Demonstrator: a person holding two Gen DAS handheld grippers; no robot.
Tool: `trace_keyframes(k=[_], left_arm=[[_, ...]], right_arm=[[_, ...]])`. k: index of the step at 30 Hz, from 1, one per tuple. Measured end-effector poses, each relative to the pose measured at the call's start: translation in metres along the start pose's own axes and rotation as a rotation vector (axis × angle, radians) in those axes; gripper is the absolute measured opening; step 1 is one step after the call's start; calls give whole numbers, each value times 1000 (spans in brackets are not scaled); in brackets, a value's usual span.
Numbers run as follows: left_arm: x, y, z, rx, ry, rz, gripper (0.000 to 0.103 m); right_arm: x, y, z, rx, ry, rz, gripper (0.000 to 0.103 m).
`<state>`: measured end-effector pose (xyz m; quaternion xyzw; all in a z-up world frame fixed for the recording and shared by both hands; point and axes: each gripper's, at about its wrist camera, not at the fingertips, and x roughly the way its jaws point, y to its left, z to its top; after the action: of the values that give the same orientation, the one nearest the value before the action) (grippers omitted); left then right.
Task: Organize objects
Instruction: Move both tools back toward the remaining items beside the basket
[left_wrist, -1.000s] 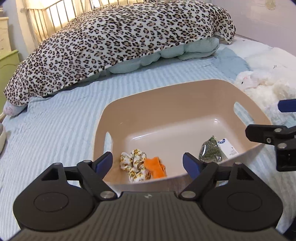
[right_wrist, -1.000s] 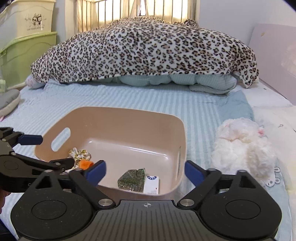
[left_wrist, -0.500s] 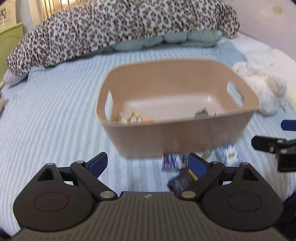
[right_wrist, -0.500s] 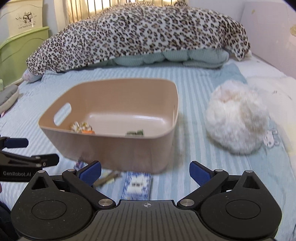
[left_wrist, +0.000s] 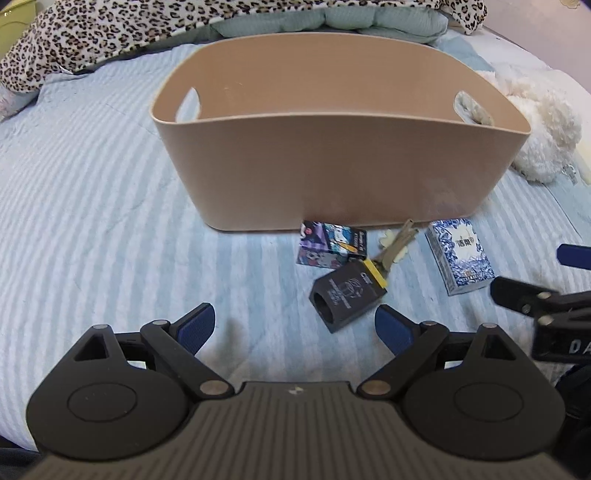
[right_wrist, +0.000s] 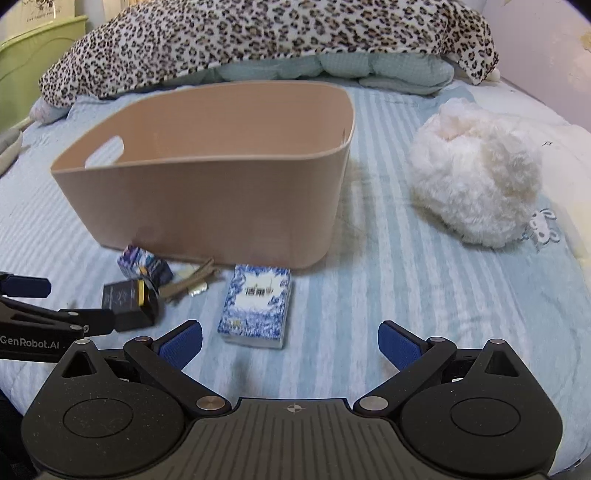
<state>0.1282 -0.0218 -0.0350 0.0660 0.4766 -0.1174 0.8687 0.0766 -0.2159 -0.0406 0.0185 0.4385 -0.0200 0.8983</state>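
Observation:
A tan plastic bin (left_wrist: 332, 158) (right_wrist: 207, 192) stands on the striped bed; its inside is hidden from this low angle. In front of it lie a colourful small box (left_wrist: 330, 243) (right_wrist: 142, 264), a black box with a yellow band (left_wrist: 347, 293) (right_wrist: 127, 301), keys (left_wrist: 397, 247) (right_wrist: 188, 282) and a blue-and-white patterned pack (left_wrist: 460, 256) (right_wrist: 256, 304). My left gripper (left_wrist: 295, 325) is open and empty, low, just short of the black box. My right gripper (right_wrist: 290, 341) is open and empty, just short of the patterned pack.
A fluffy white plush (right_wrist: 476, 173) (left_wrist: 543, 122) lies right of the bin. A leopard-print blanket (right_wrist: 258, 40) over pale quilts is piled behind. A green cabinet (right_wrist: 26, 51) stands at far left.
Both grippers have pulled back from over the bin and dropped low near the bed. The bin's contents are no longer visible; the small items in front of it have come into view.

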Motion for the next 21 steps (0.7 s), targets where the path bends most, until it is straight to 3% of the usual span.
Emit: trace_keyframes(k=[9,14,21], left_arm=[[12,-13,10,-17,-14,3,93],[21,-15,17,-76,-11,-14,93],[40,-11,14,-98,39,35,93]], right_arm=[[24,-3,-4,20,65,-7,103],[26,-6,-4,34,79,-2,103],[32,-5,-2,21,90,-17,103]])
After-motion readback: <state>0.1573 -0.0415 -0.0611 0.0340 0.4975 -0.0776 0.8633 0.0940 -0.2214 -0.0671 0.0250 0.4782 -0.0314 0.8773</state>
